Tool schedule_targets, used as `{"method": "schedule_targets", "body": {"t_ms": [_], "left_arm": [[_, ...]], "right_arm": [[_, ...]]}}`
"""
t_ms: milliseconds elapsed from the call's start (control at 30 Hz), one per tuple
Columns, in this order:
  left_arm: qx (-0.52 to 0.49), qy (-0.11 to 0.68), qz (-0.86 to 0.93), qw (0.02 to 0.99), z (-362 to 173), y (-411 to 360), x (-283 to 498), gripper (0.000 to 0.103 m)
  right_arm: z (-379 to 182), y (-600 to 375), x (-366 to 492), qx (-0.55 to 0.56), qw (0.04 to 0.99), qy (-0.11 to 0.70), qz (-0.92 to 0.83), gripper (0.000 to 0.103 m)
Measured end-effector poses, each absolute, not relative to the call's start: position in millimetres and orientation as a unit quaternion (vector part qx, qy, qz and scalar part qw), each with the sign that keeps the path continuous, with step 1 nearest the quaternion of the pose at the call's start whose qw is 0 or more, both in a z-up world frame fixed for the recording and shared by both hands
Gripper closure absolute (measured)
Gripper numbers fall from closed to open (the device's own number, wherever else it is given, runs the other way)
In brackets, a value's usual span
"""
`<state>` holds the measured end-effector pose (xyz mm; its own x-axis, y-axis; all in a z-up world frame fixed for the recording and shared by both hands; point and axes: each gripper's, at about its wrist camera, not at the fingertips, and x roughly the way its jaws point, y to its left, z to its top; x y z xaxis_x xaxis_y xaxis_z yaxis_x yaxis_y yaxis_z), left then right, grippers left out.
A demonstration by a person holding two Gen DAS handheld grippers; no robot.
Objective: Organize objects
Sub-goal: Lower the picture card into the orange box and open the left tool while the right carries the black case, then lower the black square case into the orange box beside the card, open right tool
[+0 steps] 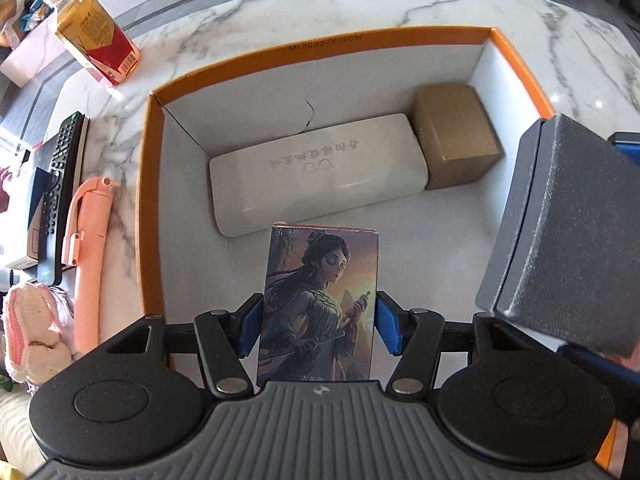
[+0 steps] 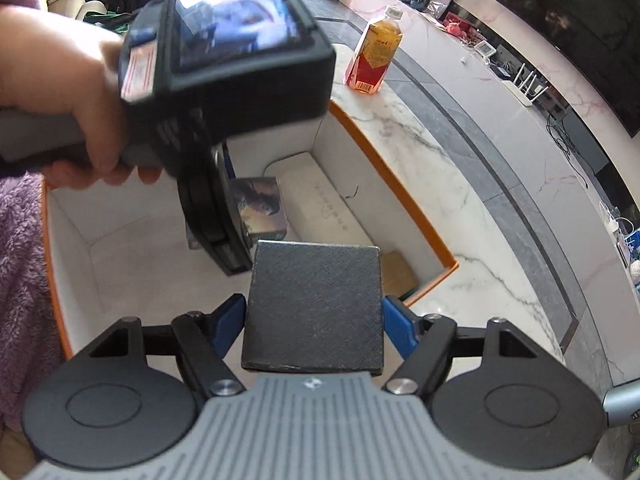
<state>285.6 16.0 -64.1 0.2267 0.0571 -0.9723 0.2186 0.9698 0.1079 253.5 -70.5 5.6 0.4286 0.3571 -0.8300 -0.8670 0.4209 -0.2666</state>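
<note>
My left tongs (image 1: 318, 326) pinch one illustrated card box (image 1: 318, 304), low centre of the left view, held upright over the orange-rimmed box (image 1: 154, 184). My right tongs (image 2: 314, 330) pinch one dark grey textured box (image 2: 314, 304), bottom centre of the right view, above that same box. Inside it, two things lie against the far wall: one white case (image 1: 316, 172) and one small brown carton (image 1: 456, 132), touching. On the marble surface (image 1: 280, 12), upper left: one bottle (image 1: 96, 36). At left: one remote (image 1: 64, 188), one pink stick (image 1: 90, 256).
</note>
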Motion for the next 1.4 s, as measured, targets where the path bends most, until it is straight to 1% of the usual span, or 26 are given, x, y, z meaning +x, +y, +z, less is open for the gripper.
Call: {"method": "schedule_targets", "body": {"t_ms": [200,333,567,633,667,800,933,1167,1267,1400], "left_arm": [[0.109,0.63,-0.032,0.768,-81,14,291,0.035],[0.126,0.622,-0.031,0.772,-87,13,290,0.034],[0.158,0.602,-0.063,0.78,-76,11,282,0.033],[0.179,0.595,-0.092,0.778,-65,10,275,0.032],[0.198,0.587,-0.114,0.776,-60,7,269,0.03],[0.282,0.561,-0.178,0.758,-49,4,245,0.029],[0.325,0.525,-0.245,0.747,-53,3,227,0.029],[0.426,0.462,-0.307,0.715,-65,-12,204,0.029],[0.443,0.449,-0.314,0.71,-68,-10,202,0.029],[0.441,0.461,-0.317,0.702,-74,-8,205,0.031]], "right_arm": [[-1,-70,258,-0.357,0.764,0.353,0.405,0.028],[-3,-68,257,-0.365,0.762,0.347,0.406,0.028],[-7,-64,253,-0.387,0.754,0.342,0.405,0.028],[-6,-63,253,-0.39,0.751,0.343,0.407,0.028],[-7,-63,253,-0.392,0.75,0.343,0.407,0.028],[-8,-62,253,-0.393,0.747,0.342,0.413,0.028],[-8,-62,251,-0.387,0.735,0.343,0.439,0.028],[-21,-53,252,-0.423,0.696,0.343,0.467,0.029],[-30,-44,258,-0.433,0.678,0.354,0.478,0.029],[-45,-31,267,-0.44,0.657,0.37,0.487,0.029]]}}
